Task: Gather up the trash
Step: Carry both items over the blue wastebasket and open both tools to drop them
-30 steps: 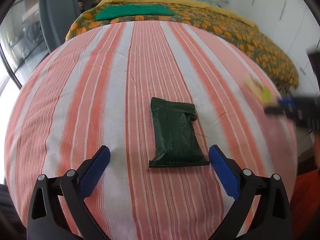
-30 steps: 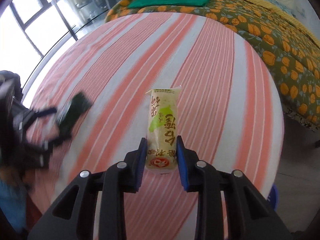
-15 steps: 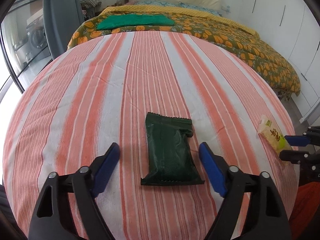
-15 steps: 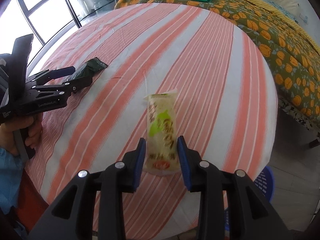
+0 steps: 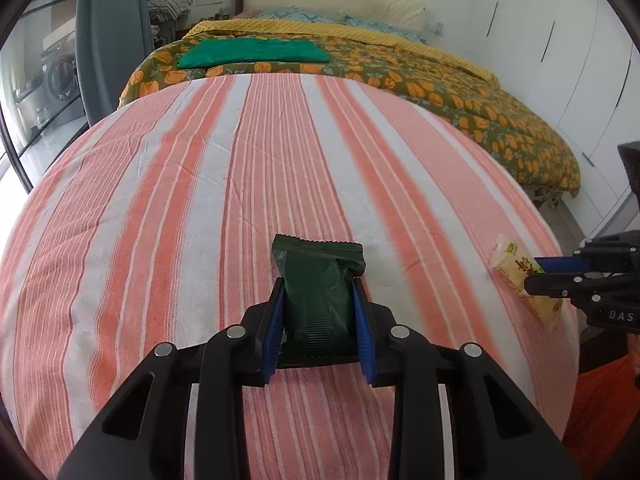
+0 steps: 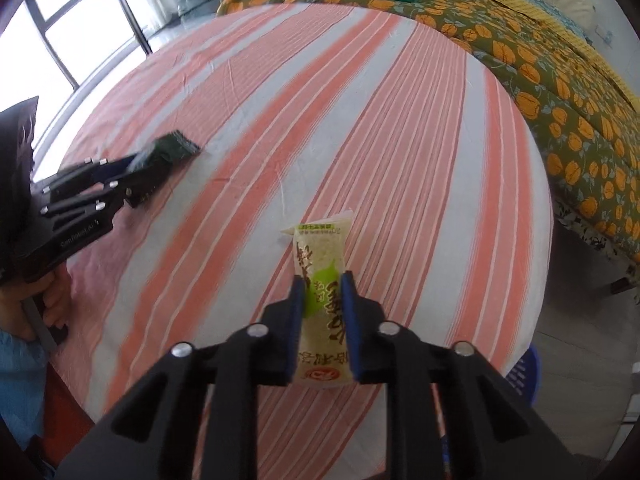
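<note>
We see a table under an orange-and-white striped tablecloth (image 5: pixel 248 184) filling both views, its near edge cut off behind the gripper bodies. Beyond its far edge lies a bed with an orange-flowered green bedspread (image 5: pixel 472 96), and on that a folded green cloth (image 5: pixel 252 54). Below the table's right edge, in the right wrist view, a blue basket (image 6: pixel 524 372) shows only as a sliver, so we cannot tell what it holds.

Near the table's near edge, our left gripper (image 5: pixel 318 312) is clamped on a dark green snack wrapper (image 5: pixel 316 280), blue pads pressed to its two long sides; the wrapper's far crimped end sticks out past the fingertips, and we cannot tell whether it rests on the cloth. In the right wrist view this gripper and wrapper are blurred.

By the right edge, our right gripper (image 6: pixel 322 304) is closed on a pale yellow-green snack packet (image 6: pixel 320 256), gripping its middle. The packet's printed characters are too distorted to read, and its lower end sits between the fingers.
</note>
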Demonstrator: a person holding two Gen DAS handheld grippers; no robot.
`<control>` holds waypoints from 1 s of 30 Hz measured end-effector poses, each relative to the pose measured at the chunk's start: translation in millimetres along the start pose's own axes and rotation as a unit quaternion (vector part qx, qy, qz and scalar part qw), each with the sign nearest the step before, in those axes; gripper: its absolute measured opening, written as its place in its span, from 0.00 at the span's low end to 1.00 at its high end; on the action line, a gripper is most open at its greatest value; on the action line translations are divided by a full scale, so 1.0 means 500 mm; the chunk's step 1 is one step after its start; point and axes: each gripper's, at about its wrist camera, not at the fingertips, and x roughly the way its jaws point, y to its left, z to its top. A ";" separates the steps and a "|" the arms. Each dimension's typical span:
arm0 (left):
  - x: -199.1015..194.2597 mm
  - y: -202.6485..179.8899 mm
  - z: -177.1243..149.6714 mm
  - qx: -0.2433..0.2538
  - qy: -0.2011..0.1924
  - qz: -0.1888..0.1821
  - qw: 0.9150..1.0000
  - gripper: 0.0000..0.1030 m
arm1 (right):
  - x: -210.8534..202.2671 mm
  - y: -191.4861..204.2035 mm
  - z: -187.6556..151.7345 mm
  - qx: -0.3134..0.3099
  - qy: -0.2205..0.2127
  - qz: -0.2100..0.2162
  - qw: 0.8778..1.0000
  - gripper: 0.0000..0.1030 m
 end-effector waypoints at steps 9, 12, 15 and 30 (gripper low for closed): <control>-0.056 -0.072 -0.021 0.021 -0.015 -0.059 0.998 0.28 | -0.120 -0.052 -0.089 0.083 -0.073 0.093 0.990 0.14; -0.073 -0.112 -0.038 0.016 -0.013 -0.093 0.995 0.28 | -0.162 -0.121 -0.138 0.123 -0.100 0.108 0.981 0.14; -0.096 -0.175 -0.057 0.021 -0.013 -0.127 0.992 0.28 | -0.187 -0.218 -0.202 0.168 -0.115 0.093 0.975 0.15; 0.031 -0.704 -0.090 0.149 0.088 -0.248 0.953 0.28 | -0.116 -0.544 -0.415 0.292 -0.084 -0.009 0.953 0.14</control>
